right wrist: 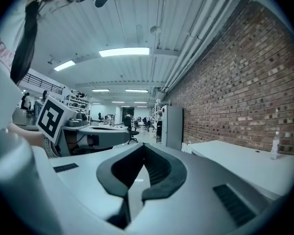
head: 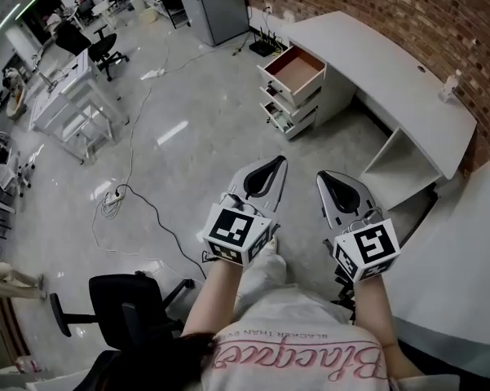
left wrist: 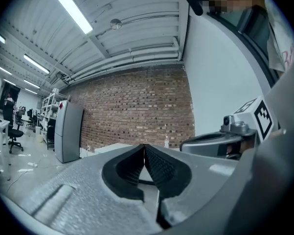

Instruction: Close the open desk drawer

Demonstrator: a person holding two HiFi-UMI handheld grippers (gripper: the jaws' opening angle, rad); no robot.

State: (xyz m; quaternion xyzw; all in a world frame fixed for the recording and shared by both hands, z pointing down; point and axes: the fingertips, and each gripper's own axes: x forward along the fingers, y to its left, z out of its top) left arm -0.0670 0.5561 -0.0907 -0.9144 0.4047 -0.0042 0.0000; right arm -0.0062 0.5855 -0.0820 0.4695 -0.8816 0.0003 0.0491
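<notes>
Well ahead of the two grippers, one white desk (head: 391,63) stands along the brick wall (head: 375,6). At the desk's end nearer the left of the head view sits a single stack of three drawers. Only the top drawer (head: 297,68) is plainly pulled out. Its long axis runs away from the desk toward the lower left of that view, with the front panel leading out over the grey floor (head: 196,137) and the brown inside facing up. The two drawers below look slightly out as well, stepped, but they are too small to be sure of. The left gripper (head: 279,163) and right gripper (head: 324,176) are held side by side, aimed toward the desk and well apart from it. Each gripper's ribbed pads (left wrist: 159,165) meet at the tips with nothing between them. One small bottle (head: 449,86) stands on the desk top. Neither gripper view shows the drawer, and the person's shirt (head: 302,349) is cut off by the bottom edge.
</notes>
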